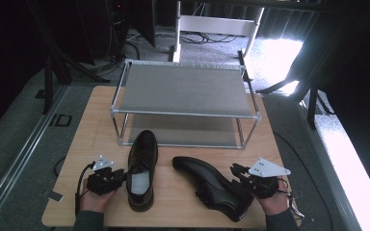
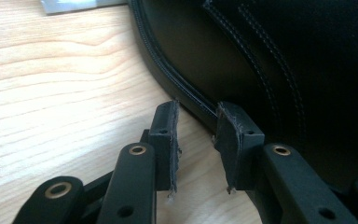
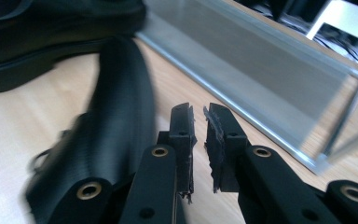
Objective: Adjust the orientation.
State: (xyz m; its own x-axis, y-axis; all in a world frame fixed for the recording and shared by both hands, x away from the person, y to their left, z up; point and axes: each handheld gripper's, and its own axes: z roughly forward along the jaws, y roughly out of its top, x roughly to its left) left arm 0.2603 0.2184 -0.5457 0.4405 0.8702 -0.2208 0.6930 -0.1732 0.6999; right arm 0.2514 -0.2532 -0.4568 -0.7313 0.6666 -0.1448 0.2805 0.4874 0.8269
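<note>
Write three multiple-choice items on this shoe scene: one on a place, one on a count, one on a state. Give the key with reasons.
1. Where do the shoes lie?
A. on the rack's top shelf
B. on the table in front of the rack
C. on the floor

2. How many black shoes are there?
A. one
B. two
C. three

3. How does the right-hand shoe rest?
A. upright on its sole
B. tipped on its side
C. hanging from a gripper

Key: B, the left shoe and right shoe rest on the table before the rack; B, two show; B, its side faces up, while the left gripper and right gripper grip nothing.
</note>
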